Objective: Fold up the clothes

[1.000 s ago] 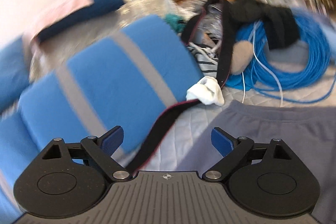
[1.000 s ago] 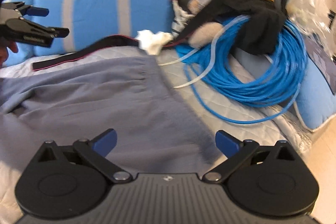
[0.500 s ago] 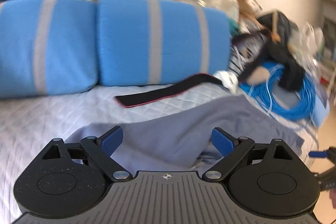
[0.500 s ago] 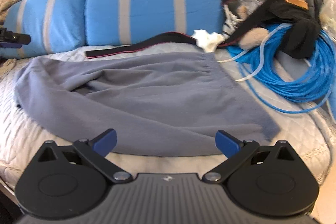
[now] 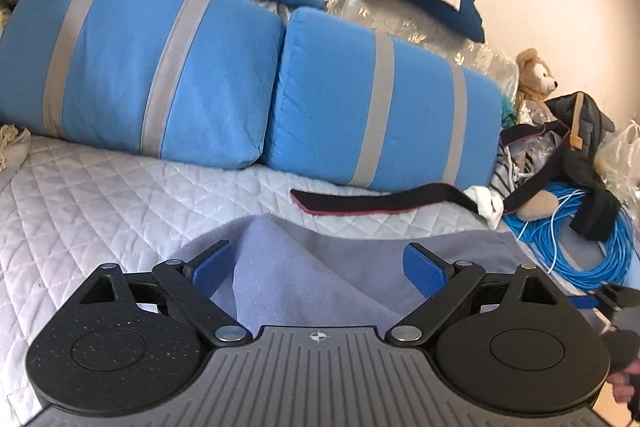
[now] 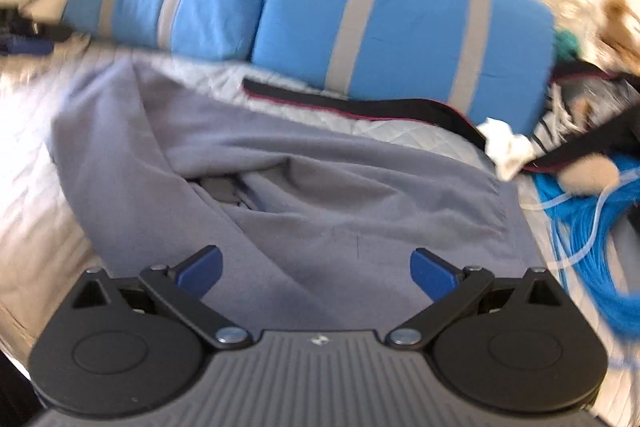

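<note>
grey garment (image 6: 320,195) spread beneath both gaping tongs (image 6: 316,271)

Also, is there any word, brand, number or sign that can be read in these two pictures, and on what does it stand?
No words or numbers can be read.
Left claw: only a small round cross mark on its grey body, no letters.
Right claw: a small mark at the same place, too blurred to read.
</note>
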The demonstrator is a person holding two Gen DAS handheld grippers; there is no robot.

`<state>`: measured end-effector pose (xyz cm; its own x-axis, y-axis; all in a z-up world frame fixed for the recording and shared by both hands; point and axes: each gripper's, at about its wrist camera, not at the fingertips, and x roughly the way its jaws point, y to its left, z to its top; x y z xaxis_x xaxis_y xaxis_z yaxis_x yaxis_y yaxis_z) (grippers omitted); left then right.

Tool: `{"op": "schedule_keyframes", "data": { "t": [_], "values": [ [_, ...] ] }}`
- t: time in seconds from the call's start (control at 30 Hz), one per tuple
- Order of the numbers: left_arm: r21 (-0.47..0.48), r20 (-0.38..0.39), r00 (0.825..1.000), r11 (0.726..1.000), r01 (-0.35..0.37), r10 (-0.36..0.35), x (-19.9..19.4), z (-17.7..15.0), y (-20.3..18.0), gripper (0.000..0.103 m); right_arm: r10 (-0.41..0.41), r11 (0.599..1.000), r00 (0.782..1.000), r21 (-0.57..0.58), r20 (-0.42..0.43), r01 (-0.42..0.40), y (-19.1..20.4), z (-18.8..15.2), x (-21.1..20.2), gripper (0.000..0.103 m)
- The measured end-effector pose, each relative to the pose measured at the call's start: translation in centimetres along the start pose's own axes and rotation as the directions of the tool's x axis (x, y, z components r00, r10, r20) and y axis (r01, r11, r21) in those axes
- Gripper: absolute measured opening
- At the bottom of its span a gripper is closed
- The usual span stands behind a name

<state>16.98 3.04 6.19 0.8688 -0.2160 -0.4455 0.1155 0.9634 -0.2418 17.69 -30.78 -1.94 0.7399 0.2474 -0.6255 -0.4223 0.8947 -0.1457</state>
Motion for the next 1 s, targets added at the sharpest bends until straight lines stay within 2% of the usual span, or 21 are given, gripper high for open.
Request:
{"op": "schedule_keyframes", "data": {
  "t": [0.13, 0.2, 0.3, 0.33, 0.37, 0.4, 0.5, 0.53, 0.77, 0.9, 1.0],
  "values": [
    [-0.037, -0.026, 1.000, 0.999, 0.016, -0.017, 0.6, -0.4, 0.4, 0.093, 0.114, 0.993, 0.991, -0.004, -0.064, -0.114, -0.2, 0.8, 1.9, 0.090],
    [-0.036, -0.031, 0.999, 0.999, 0.018, -0.019, 0.8, -0.7, 0.4, 0.093, 0.136, 0.991, 0.987, 0.017, -0.087, -0.135, -0.1, 0.9, 2.6, 0.071],
    [-0.023, -0.038, 0.999, 1.000, 0.014, -0.014, 1.0, -1.0, 0.2, 0.093, 0.195, 0.980, 0.975, 0.068, -0.107, -0.188, 0.0, 1.2, 3.2, 0.053],
    [-0.019, -0.041, 0.999, 1.000, 0.013, -0.014, 1.0, -1.1, 0.1, 0.093, 0.205, 0.978, 0.972, 0.072, -0.111, -0.198, 0.2, 1.3, 3.3, 0.050],
    [-0.017, -0.042, 0.999, 1.000, 0.015, -0.015, 1.0, -1.1, 0.1, 0.093, 0.215, 0.976, 0.970, 0.073, -0.116, -0.207, 0.4, 1.4, 3.4, 0.041],
    [-0.016, -0.042, 0.999, 1.000, 0.016, -0.017, 1.0, -1.2, 0.0, 0.093, 0.224, 0.974, 0.967, 0.073, -0.121, -0.216, 0.7, 1.5, 3.5, 0.023],
    [-0.013, -0.043, 0.999, 1.000, 0.015, -0.016, 1.1, -1.2, -0.1, 0.093, 0.232, 0.972, 0.965, 0.078, -0.121, -0.224, 1.1, 1.9, 3.2, 0.003],
    [-0.012, -0.046, 0.999, 1.000, 0.013, -0.014, 1.1, -1.3, -0.2, 0.093, 0.233, 0.971, 0.965, 0.082, -0.122, -0.225, 1.1, 2.0, 3.1, 0.001],
    [-0.014, -0.049, 0.999, 1.000, 0.018, -0.018, 0.9, -1.1, -0.6, 0.093, 0.220, 0.976, 0.963, 0.031, -0.154, -0.218, 2.1, 3.5, 2.8, 0.001],
    [-0.040, -0.041, 0.999, 0.999, 0.030, -0.032, 0.6, -0.8, -0.7, 0.093, 0.218, 0.976, 0.966, 0.014, -0.141, -0.218, 2.4, 4.5, 3.1, 0.016],
    [-0.044, -0.035, 0.999, 0.999, 0.020, -0.022, 0.6, -0.8, -0.8, 0.093, 0.238, 0.971, 0.967, 0.049, -0.089, -0.234, 2.5, 5.2, 3.3, 0.037]
  ]
}}
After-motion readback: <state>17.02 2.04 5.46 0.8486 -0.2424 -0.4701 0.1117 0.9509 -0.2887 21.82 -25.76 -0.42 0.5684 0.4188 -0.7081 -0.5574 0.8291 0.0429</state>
